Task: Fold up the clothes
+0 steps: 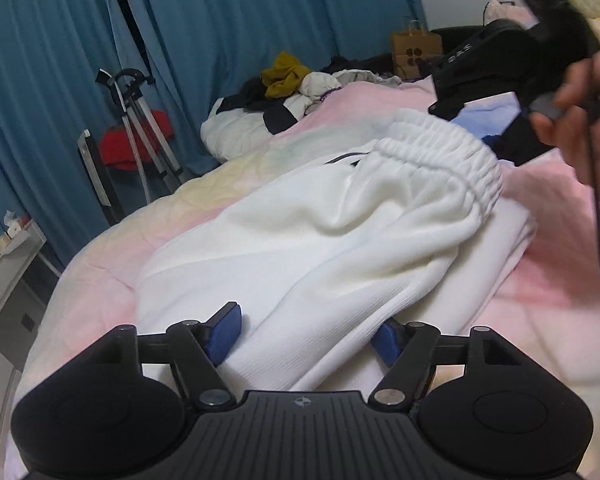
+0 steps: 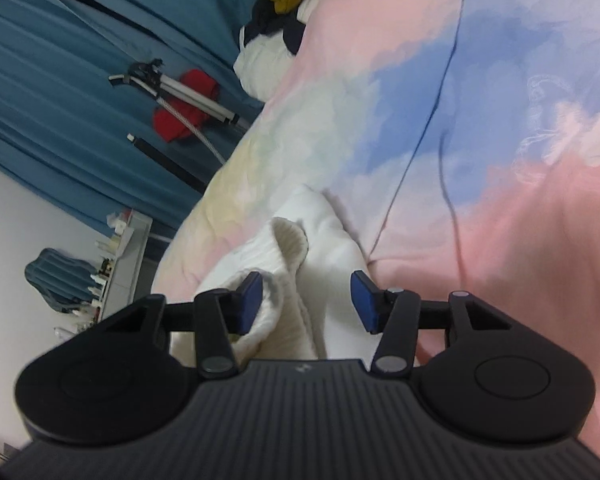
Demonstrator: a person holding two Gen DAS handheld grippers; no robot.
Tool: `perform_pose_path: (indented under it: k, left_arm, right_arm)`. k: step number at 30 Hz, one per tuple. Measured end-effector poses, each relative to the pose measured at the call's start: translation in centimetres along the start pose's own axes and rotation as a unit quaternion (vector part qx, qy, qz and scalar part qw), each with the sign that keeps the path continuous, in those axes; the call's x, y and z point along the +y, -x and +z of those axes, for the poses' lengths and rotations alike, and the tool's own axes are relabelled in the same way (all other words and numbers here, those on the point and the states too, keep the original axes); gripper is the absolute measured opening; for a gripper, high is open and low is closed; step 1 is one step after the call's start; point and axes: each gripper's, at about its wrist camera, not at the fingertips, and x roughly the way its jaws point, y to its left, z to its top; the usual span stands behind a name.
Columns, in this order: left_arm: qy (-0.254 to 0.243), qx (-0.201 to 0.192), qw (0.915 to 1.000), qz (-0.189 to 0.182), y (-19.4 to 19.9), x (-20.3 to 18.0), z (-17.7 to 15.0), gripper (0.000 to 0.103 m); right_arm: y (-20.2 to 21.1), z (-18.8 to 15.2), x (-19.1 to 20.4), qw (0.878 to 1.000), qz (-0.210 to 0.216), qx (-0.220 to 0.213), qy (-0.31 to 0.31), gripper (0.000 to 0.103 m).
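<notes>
Left gripper straddles the white trousers, released; your right gripper gapes over their cuff. Clench early and layers slip apart.

paper bag: a dark printed mark of four round dots, upper right of the left wrist view; no words can be made out
right gripper: pale letters on its black body, upper right of the same view, too blurred to read
left gripper: small round emblem on the ribbed body, bottom centre; no lettering
</notes>
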Motion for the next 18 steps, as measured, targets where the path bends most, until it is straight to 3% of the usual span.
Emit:
perform_pose_path:
  k: [4, 6, 8, 10, 13, 18]
  left_arm:
    - [0.023, -0.008, 0.9995, -0.019, 0.8, 1.0, -1.7, 0.071]
    - [0.031, -0.011, 0.9991, -0.027, 1.0, 1.3, -2.1, 0.070]
    - [0.040, -0.013, 0.9985, -0.035, 1.1, 1.5, -2.6, 0.070]
    - [0.050, -0.017, 0.9976, -0.045, 1.2, 1.9, -2.8, 0.070]
    - [0.057, -0.025, 0.9962, -0.061, 1.4, 2.0, -2.9, 0.069]
    - [0.059, -0.035, 0.9939, -0.086, 1.2, 1.6, -2.8, 0.069]
  right_arm:
    - [-2.4, -0.3, 1.3, 0.998, 0.017, 0.029, 0.046, 0.051]
    - [-3.2, -0.4, 2.2, 0.996, 0.005, 0.023, 0.086, 0.052]
    - [-4.0, -0.1, 2.6, 0.995, 0.020, 0.020, 0.101, 0.051]
    - [-4.6, 0.3, 2.9, 0.993, 0.035, 0.017, 0.113, 0.035]
    - [-4.9, 1.0, 4.0, 0.990, 0.045, 0.000, 0.133, 0.023]
    - [-3.6, 1.6, 5.8, 0.984, 0.066, -0.049, 0.155, 0.018]
